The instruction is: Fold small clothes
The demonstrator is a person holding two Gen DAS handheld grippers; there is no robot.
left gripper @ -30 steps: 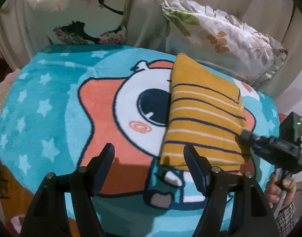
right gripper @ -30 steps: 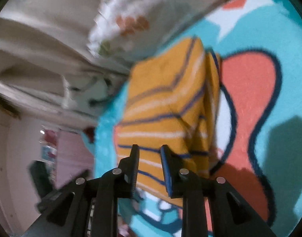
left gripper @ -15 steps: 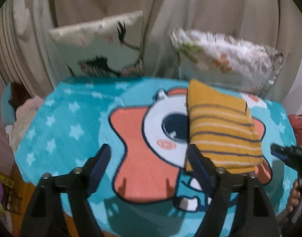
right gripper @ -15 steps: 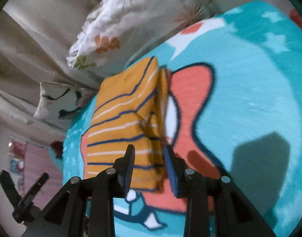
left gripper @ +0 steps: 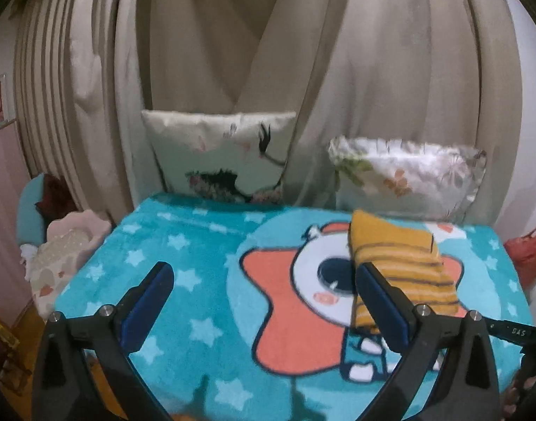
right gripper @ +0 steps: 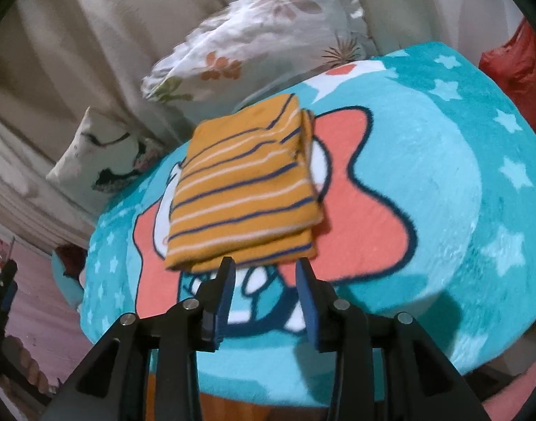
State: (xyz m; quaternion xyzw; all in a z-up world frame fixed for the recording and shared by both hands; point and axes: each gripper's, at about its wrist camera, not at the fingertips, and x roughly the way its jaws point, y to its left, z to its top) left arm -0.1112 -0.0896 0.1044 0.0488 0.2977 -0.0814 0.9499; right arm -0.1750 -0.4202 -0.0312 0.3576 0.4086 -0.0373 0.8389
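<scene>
Right wrist view: the folded mustard striped garment lies just ahead of the right gripper, long axis running away from its empty jaws, which have just been parting. The left gripper gapes wide and empty, garment beyond its right finger. Two cushions stand beyond, nothing between.
</scene>
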